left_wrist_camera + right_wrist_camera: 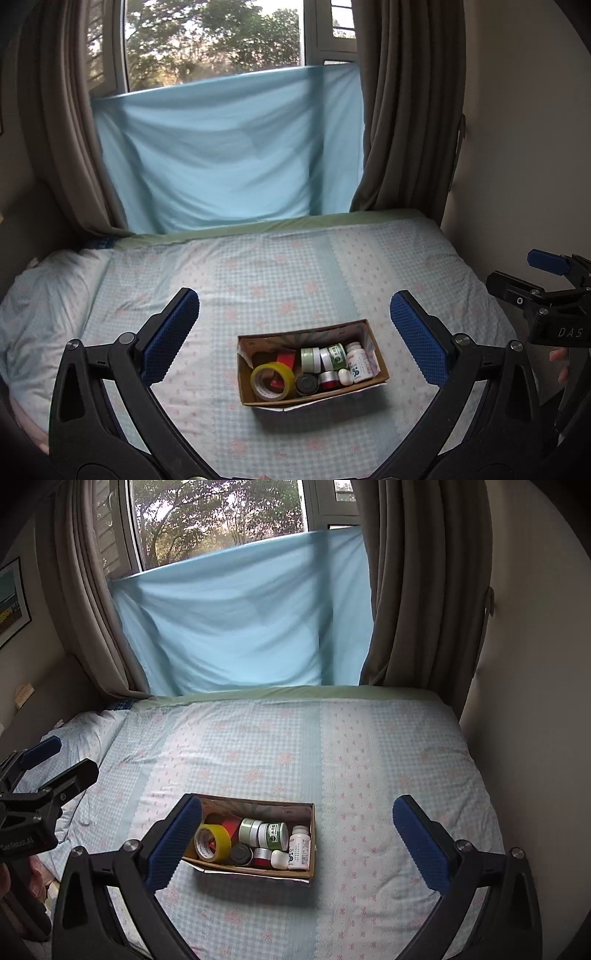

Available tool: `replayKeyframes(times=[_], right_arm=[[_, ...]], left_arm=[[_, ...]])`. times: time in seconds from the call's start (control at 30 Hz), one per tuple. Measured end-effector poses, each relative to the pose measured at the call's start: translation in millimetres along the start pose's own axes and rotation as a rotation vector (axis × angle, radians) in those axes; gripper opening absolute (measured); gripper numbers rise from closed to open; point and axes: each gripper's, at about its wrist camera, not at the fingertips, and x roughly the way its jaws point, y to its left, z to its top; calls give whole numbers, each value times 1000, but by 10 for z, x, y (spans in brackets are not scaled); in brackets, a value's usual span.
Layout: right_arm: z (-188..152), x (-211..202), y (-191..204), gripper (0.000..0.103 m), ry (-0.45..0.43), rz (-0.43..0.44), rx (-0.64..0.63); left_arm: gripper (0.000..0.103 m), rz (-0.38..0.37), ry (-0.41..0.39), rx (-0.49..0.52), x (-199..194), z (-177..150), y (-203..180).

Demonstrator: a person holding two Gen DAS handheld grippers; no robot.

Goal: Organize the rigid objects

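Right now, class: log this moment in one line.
left tool: open | right tool: open | cardboard box: filled, on bed

Bed (258, 266) fills the lower half of both wrist views. Sheet: pale blue check, bands of small pink floral print running toward the window. A plain green strip (266, 225) runs along the far edge. Sheet mostly flat, light creasing.

At the left end, a pillow (44, 295) in matching pale cover, rumpled, lying on the bed.

Near the middle, closer to the near edge, one open cardboard box (314, 400) rests directly on the sheet, long side roughly across the view, flaps up. It casts a soft shadow on the near side. Box and pillow well apart.
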Motion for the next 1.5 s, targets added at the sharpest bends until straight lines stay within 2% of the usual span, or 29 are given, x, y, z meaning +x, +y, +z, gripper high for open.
replayKeyframes(times=[0.2, 0.4, 0.77, 1.5], right_arm=[[22, -609, 18, 103, -108, -28, -6], [-165, -840, 36, 103, -156, -55, -14], [-270, -934, -82, 103, -190, -70, -5], [-229, -914, -164, 103, -184, -76, -4]], left_arm=[[103, 35, -100, -41, -547, -118, -19], [103, 35, -115, -48, -719, -261, -65], [103, 41, -126, -50, -752, -250, -187], [103, 52, -118, -56, -673, -220, -245]])
